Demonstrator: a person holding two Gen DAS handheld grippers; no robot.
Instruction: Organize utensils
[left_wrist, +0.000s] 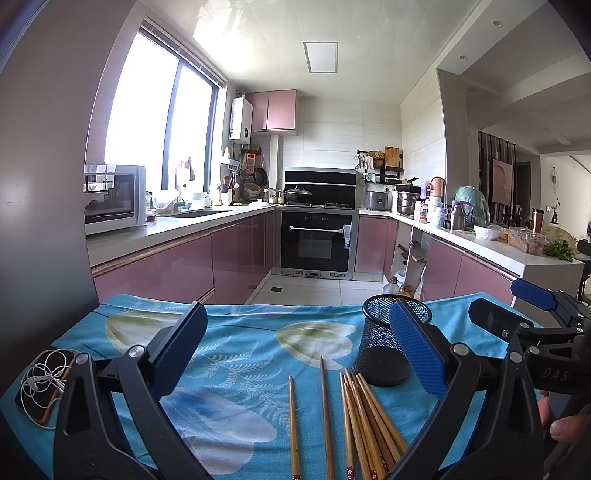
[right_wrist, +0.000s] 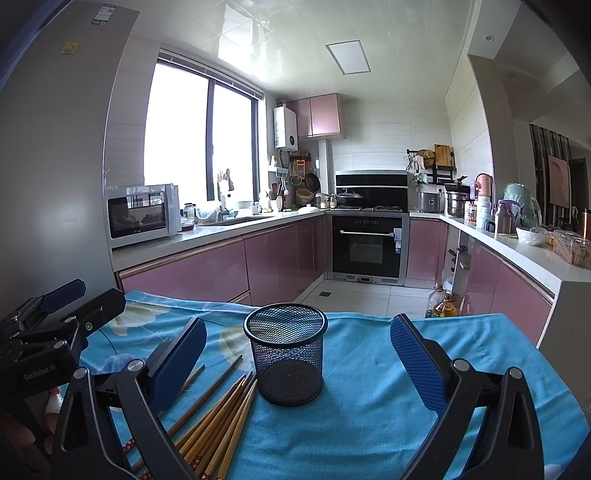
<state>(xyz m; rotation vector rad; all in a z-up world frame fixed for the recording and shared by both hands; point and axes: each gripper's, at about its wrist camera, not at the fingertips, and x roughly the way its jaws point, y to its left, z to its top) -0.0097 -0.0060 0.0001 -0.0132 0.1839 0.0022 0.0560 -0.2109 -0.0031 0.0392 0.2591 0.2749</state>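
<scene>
Several wooden chopsticks (left_wrist: 364, 421) lie on the blue floral cloth, with two single ones (left_wrist: 293, 428) apart to their left. A black mesh cup (left_wrist: 388, 343) stands upright and empty just beyond them. My left gripper (left_wrist: 299, 343) is open and empty above the chopsticks. In the right wrist view the mesh cup (right_wrist: 286, 352) stands centred, the chopsticks (right_wrist: 218, 424) lie to its left. My right gripper (right_wrist: 297, 362) is open and empty, its jaws either side of the cup but short of it. The right gripper also shows in the left wrist view (left_wrist: 517, 314).
A phone with white earphones (left_wrist: 44, 384) lies at the cloth's left edge. The table's far edge (left_wrist: 280, 304) drops to the kitchen floor. Oil bottles (right_wrist: 441, 304) stand on the floor beyond. The left gripper shows at the left of the right wrist view (right_wrist: 66, 306).
</scene>
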